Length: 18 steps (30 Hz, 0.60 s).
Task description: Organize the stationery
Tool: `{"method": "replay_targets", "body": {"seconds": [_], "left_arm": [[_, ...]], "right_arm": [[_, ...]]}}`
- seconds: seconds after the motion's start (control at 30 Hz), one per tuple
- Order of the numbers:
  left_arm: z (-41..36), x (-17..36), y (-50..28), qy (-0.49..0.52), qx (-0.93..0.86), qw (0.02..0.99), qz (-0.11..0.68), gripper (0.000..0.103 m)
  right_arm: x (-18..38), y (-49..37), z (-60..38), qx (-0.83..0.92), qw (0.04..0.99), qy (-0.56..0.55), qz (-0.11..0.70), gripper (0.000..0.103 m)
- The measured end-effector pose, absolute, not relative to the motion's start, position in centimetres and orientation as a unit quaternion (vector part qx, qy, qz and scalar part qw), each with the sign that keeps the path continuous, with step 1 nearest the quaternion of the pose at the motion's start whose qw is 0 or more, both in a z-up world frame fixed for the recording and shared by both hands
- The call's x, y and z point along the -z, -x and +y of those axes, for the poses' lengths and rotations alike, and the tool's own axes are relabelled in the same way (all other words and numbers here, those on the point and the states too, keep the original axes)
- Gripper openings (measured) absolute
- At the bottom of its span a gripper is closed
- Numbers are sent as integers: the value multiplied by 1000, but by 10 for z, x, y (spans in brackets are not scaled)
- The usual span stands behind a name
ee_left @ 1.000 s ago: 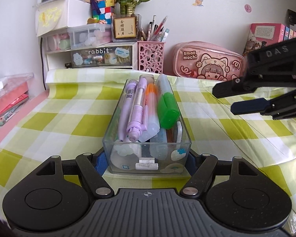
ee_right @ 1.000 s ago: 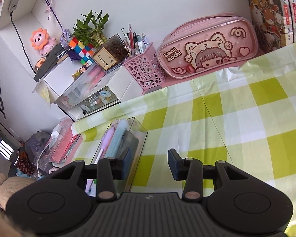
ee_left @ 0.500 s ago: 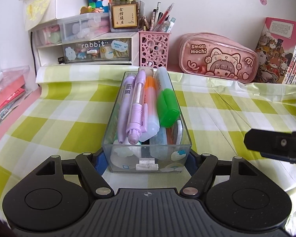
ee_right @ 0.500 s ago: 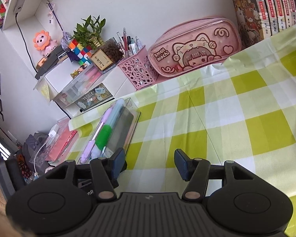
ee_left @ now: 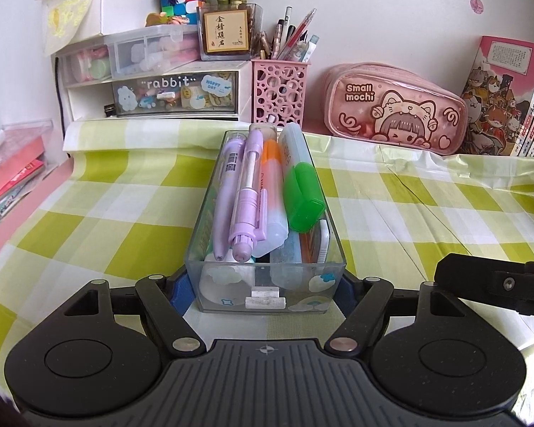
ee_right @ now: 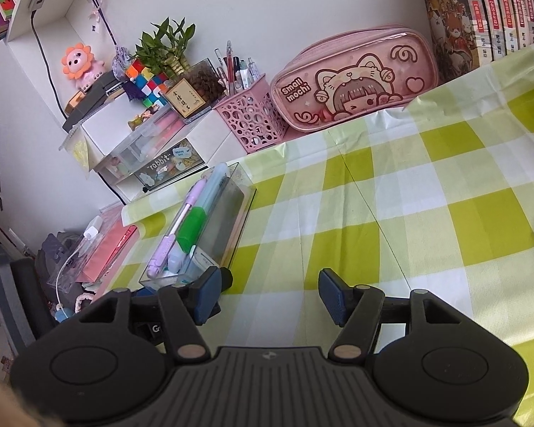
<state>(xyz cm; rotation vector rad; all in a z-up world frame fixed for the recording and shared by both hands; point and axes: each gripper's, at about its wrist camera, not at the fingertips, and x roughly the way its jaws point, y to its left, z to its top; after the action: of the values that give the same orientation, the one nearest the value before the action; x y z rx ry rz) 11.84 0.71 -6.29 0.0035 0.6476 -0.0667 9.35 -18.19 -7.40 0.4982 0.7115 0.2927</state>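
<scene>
A clear stationery box [ee_left: 265, 293] full of purple pens [ee_left: 244, 192], an orange marker and a green highlighter [ee_left: 302, 197] stands on the checked tablecloth. My left gripper [ee_left: 265, 288] is shut on the box's near end, one blue pad on each side. The box also shows in the right wrist view [ee_right: 228, 210]. My right gripper [ee_right: 268, 297] is open and empty, low over the cloth just right of the box. Its finger shows in the left wrist view [ee_left: 495, 284].
At the back stand a white drawer unit [ee_left: 153, 85], a pink pen holder [ee_left: 279, 94], a pink pencil case [ee_left: 391, 106] and books [ee_left: 509, 99]. Red folders [ee_left: 7, 178] lie at the left edge.
The box in my left gripper has moved towards the back of the table. My right gripper has dropped lower and drawn back beside the box.
</scene>
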Motion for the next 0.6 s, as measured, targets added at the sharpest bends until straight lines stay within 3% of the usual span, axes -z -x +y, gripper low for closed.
{"method": "replay_targets", "body": {"seconds": [0.17, 0.37, 0.6], "left_arm": [[10, 62, -117, 9, 40, 948, 317, 77], [7, 51, -81, -30, 33, 959, 279, 98], [22, 25, -36, -32, -10, 962, 269, 98]], "right_arm": [[70, -86, -179, -132, 901, -230, 343, 57], [69, -71, -185, -132, 902, -227, 343, 64], [46, -47, -167, -149, 918, -168, 328, 79]]}}
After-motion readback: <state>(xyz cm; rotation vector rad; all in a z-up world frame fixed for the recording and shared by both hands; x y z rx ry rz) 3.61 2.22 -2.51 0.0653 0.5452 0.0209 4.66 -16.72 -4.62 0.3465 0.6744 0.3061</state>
